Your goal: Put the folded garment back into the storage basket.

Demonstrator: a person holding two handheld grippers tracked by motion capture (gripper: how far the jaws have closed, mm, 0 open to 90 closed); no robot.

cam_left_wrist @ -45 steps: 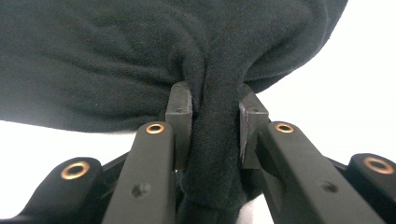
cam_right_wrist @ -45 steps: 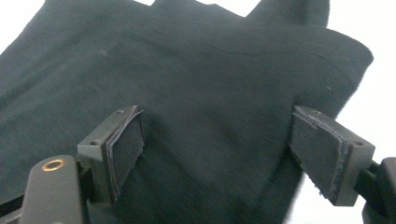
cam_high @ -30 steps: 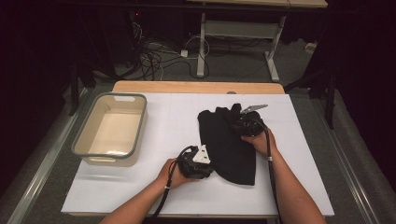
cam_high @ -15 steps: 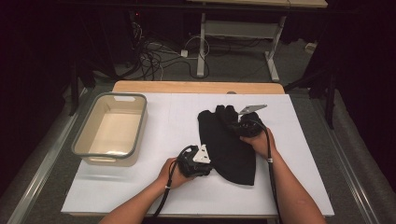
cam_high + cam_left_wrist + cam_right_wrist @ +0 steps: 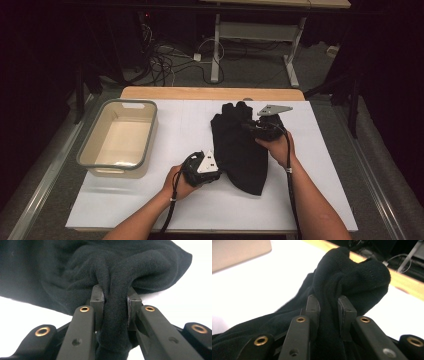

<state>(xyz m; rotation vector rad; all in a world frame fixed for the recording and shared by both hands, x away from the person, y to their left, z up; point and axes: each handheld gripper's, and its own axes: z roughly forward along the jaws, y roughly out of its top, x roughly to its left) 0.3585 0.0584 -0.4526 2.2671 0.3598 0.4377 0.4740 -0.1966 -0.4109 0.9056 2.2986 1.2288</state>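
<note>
1. The left gripper (image 5: pixel 115 305) has its jaws closed on a thick fold of the black fleece garment (image 5: pixel 105 270); the pads (image 5: pixel 97 300) press the bunched cloth from both sides. The jaws have just been closing, with the cloth between them.
2. The right gripper (image 5: pixel 329 308) is likewise clamped on a pinched ridge of the same garment, its jaws as tight as the cloth allows.
3. The garment (image 5: pixel 240 150) lies on the white table (image 5: pixel 320 200), right of the middle, held at its near-left edge by the left gripper (image 5: pixel 212 172) and at its far-right edge by the right gripper (image 5: pixel 250 126).
4. It looks soft, light and limp, so it will likely sag and drape between the two holds. A deep pinch through a gathered fold seems safest; a thin edge might slip out.
5. The gripper views show how much cloth each bite takes. The high view shows the spread of the garment and the tub (image 5: pixel 85 155) at the left, well apart from it.
</note>
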